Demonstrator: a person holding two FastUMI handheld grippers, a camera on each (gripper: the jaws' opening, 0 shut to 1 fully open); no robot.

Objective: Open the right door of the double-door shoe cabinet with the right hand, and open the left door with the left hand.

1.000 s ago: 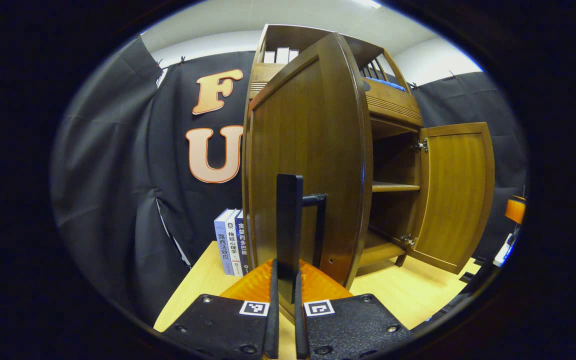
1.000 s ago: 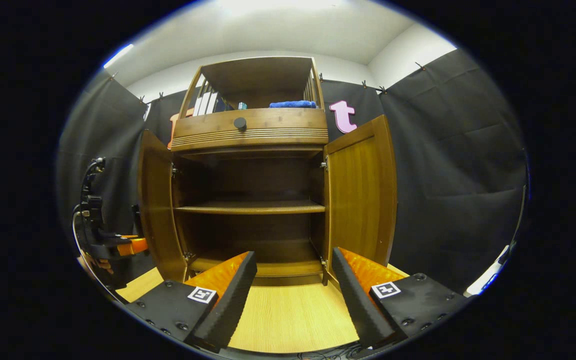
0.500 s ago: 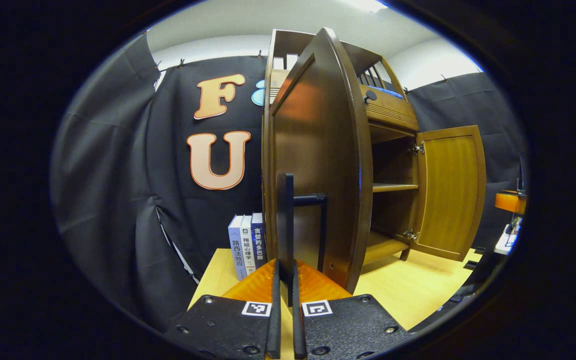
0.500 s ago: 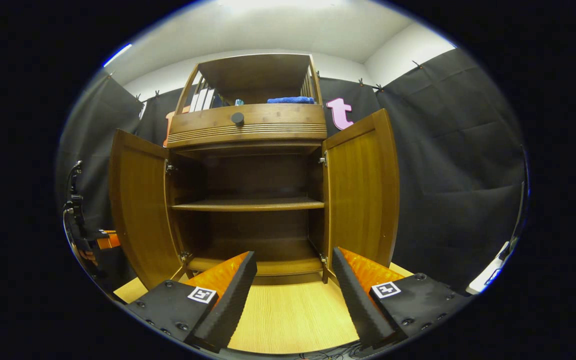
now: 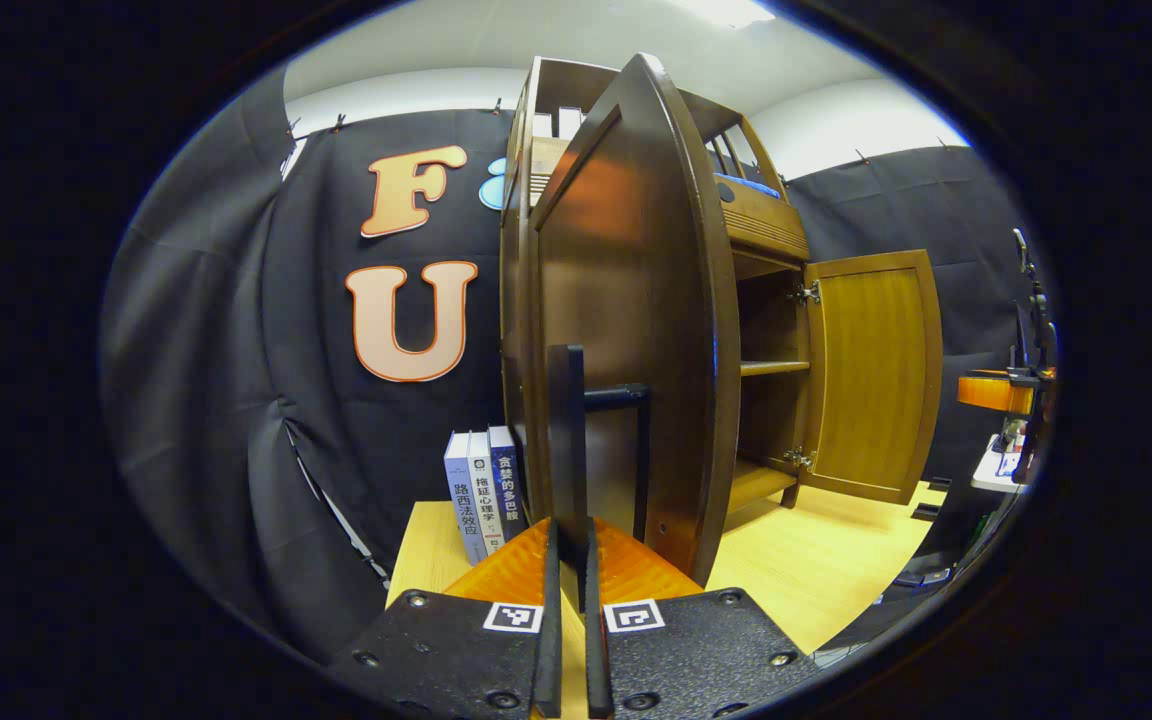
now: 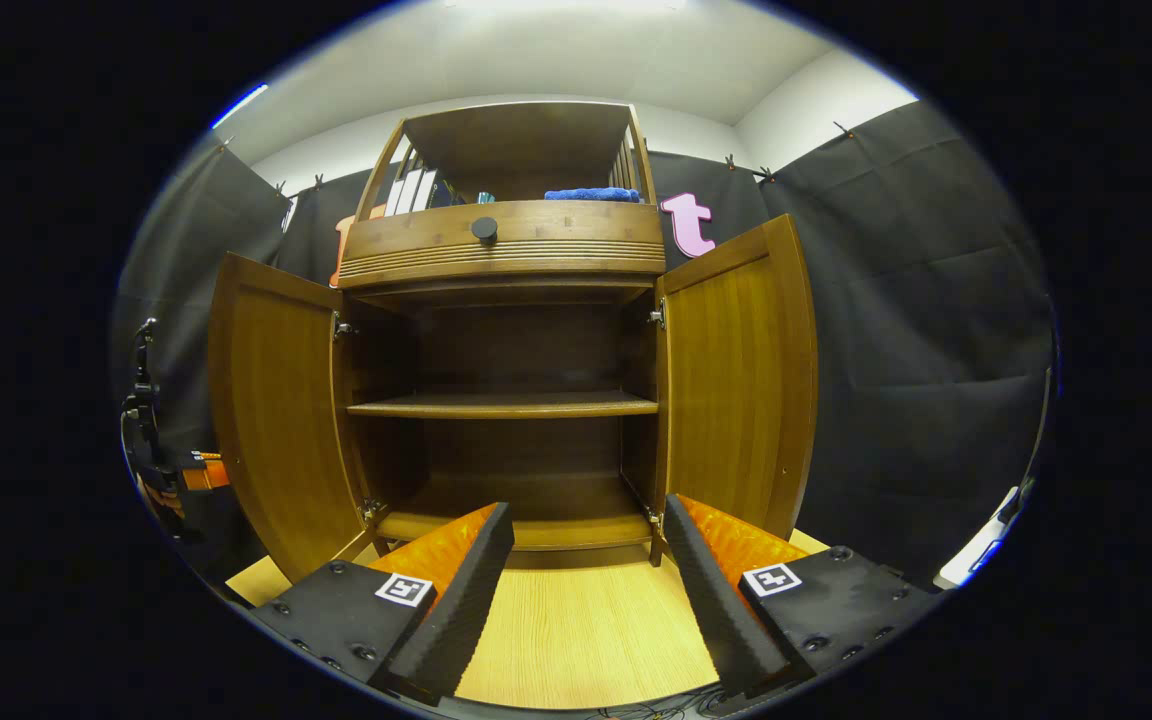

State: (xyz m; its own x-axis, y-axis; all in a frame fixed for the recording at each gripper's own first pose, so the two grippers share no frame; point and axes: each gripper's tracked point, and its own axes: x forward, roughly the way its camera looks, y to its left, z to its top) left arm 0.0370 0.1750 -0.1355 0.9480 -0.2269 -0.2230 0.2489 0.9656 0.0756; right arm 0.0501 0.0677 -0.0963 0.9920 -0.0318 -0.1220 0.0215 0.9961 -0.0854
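Left gripper (image 5: 568, 545) had its fingers closed on the door handle (image 5: 568, 440); right gripper (image 6: 586, 560) hung spread, holding nothing.

2 open doors (image 6: 271, 400), 3 books (image 5: 481, 490), 1 cabinet (image 6: 506, 250).

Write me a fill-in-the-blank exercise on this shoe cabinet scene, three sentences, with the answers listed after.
1. Both doors of the shoe cabinet stand ____.
2. The left hand-held gripper is closed on the dark bar ____ of the left door.
3. In the right gripper view, the right hand-held gripper has its fingers spread apart and holds ____.

Missing words: open; handle; nothing
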